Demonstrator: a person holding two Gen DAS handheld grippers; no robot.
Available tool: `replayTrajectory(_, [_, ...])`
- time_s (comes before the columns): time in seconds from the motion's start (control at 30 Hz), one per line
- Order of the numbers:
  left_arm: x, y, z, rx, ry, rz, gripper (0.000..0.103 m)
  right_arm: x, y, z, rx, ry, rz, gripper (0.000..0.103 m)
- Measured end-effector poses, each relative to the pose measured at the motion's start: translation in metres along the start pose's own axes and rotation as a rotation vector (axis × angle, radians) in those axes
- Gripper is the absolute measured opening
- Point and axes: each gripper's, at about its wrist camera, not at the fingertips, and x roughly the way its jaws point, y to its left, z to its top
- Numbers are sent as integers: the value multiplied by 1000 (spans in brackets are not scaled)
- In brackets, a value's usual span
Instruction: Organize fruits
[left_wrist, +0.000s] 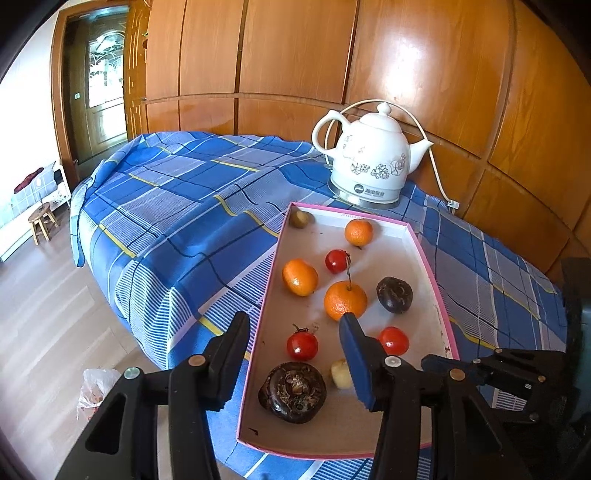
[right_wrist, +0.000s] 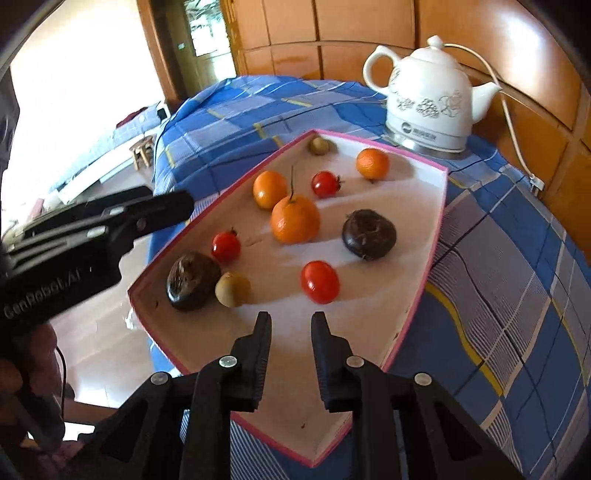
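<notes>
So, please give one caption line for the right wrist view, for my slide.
Right claw hangs empty over a pink-edged tray of oranges, tomatoes and dark fruits beside a white kettle.

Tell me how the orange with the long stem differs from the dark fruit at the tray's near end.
The stemmed orange is bright orange and smooth, while the dark fruit is blackish brown and rough, with a dried, scaly top. The stemmed orange carries a thin upright stem; the dark fruit shows none. The stemmed orange sits mid-tray, the dark fruit near the tray's corner beside a small pale fruit. Both are roundish and rest loose on the tray floor, untouched.
</notes>
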Motion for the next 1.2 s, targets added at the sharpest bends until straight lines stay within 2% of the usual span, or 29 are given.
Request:
replayTrajectory(0.2, [-1,-2,-1,5,-2,-3,51,-6,-1,-5,22,-20,-29,22])
replayTrajectory(0.57, [-10,-11,-6,20,-15,-5,57,-33,-13,-8,135,-122,-125,24])
replayTrajectory(0.67, [-15,-14,-10,24,-29,-3,62,-41,-17,-11,173,-144,-167,30])
replayTrajectory(0.83, [-31,-19,-21,40,-72,9,84,-53,-19,-25,233,-174,-237,37])
replayTrajectory(0.97, [-36,-19,-25,27,-81,3,92,-54,-17,-35,261,-170,-267,37])
replayTrajectory(1.03, [-38,-20,-25,25,-84,10,100,-54,-17,-39,264,-164,-285,37])
replayTrajectory(1.2, [-44,-21,-24,21,-110,9,103,-59,-18,-42,276,-177,-321,37])
